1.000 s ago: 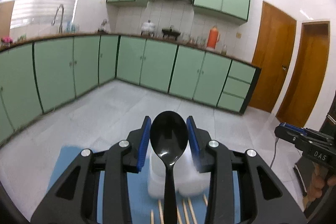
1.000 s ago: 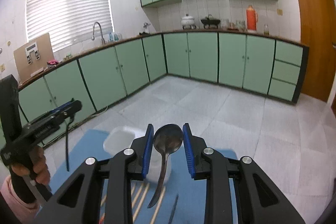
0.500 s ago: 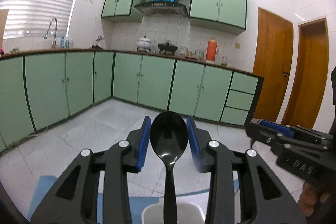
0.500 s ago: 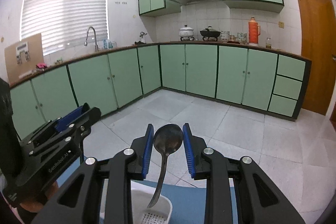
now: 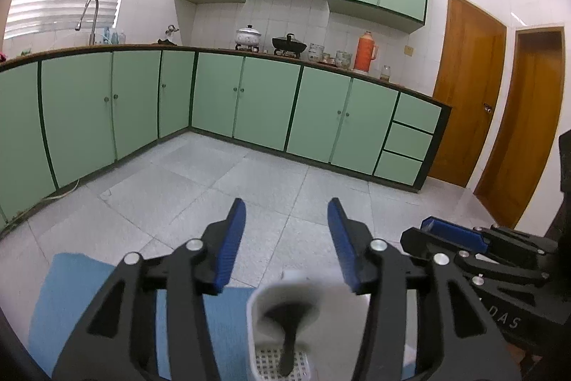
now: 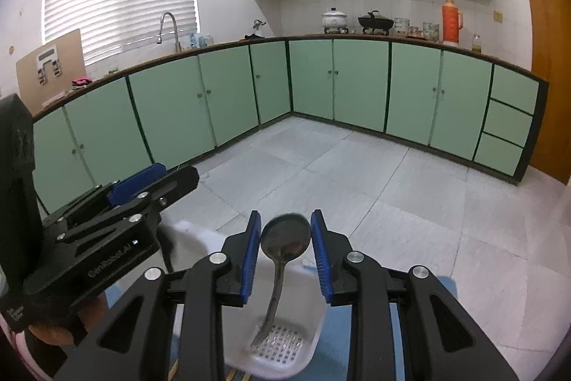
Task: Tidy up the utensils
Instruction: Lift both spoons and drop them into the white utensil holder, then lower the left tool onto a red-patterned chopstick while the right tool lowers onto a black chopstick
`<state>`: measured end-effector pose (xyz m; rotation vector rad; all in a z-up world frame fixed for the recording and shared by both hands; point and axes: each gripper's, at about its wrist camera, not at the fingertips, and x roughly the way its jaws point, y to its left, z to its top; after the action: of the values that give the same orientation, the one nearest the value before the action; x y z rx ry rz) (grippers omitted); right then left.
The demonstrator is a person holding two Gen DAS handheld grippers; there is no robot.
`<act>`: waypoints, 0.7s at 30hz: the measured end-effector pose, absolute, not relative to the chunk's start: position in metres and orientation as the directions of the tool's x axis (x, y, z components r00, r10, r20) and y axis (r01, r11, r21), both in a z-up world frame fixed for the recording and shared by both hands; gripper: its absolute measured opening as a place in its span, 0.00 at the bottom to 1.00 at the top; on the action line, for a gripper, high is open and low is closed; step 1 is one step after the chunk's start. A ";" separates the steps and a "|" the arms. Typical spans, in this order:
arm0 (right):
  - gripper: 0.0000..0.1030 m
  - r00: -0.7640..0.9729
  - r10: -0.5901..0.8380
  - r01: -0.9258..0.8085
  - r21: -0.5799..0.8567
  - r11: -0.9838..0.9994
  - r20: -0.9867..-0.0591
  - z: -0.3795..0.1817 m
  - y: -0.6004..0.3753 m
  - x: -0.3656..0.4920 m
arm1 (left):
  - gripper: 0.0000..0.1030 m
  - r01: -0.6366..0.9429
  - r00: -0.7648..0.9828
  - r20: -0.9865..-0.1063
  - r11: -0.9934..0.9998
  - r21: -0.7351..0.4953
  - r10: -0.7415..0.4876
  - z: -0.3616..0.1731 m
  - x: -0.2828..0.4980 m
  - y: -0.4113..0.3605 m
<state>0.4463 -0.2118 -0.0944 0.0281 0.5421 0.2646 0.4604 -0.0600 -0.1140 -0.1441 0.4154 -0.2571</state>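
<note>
Above a blue mat in a green-cabineted kitchen, the left gripper points slightly downward over a white holder, its jaws having just been opening and now standing apart with nothing between them. A black spoon, blurred, stands inside the holder below the gap, bowl up and handle down on the slotted bottom. The right gripper reaches in close at the right edge. Open tiled floor stretches ahead to the cabinets.

From the right wrist, the right gripper tilts down over the same holder, its blue pads pressed on the bowl of a metal spoon. The spoon hangs bowl up, its handle tip reaching the holder's slotted floor. The left gripper crowds the holder's left rim, a hand beneath it. The holder's right rim and the floor beyond lie clear.
</note>
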 end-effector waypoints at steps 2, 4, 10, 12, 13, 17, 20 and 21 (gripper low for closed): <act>0.37 0.823 0.261 -0.242 0.104 0.965 -0.505 -0.095 -0.215 0.440 | 0.54 0.216 0.880 -0.382 0.954 -0.207 -0.282 -0.112 0.453 -0.056; 0.44 0.830 0.257 -0.232 0.113 0.966 -0.495 -0.093 -0.219 0.432 | 0.58 0.206 0.880 -0.386 0.955 -0.212 -0.276 -0.112 0.445 -0.051; 0.56 0.848 0.236 -0.204 0.118 0.972 -0.475 -0.086 -0.232 0.397 | 0.69 0.181 0.884 -0.397 0.963 -0.200 -0.249 -0.101 0.405 -0.034; 0.60 0.848 0.228 -0.195 0.118 0.974 -0.479 -0.088 -0.238 0.376 | 0.74 0.174 0.879 -0.412 0.966 -0.192 -0.240 -0.098 0.385 -0.027; 0.62 0.846 0.227 -0.191 0.122 0.974 -0.482 -0.090 -0.242 0.365 | 0.75 0.172 0.877 -0.417 0.967 -0.186 -0.237 -0.098 0.377 -0.025; 0.69 0.836 0.216 -0.158 0.155 0.975 -0.504 -0.103 -0.253 0.324 | 0.83 0.144 0.865 -0.456 0.974 -0.176 -0.210 -0.102 0.339 -0.011; 0.73 0.824 0.197 -0.123 0.171 0.978 -0.531 -0.118 -0.261 0.290 | 0.85 0.137 0.845 -0.496 0.977 -0.162 -0.201 -0.113 0.314 -0.003; 0.74 0.820 0.194 -0.115 0.177 0.977 -0.539 -0.121 -0.266 0.285 | 0.85 0.127 0.830 -0.524 0.980 -0.152 -0.189 -0.118 0.304 -0.001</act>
<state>0.2851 -0.2659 -0.1208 0.1392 0.5881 0.1649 0.3038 -0.0011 -0.1184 -0.1128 0.5669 -0.1677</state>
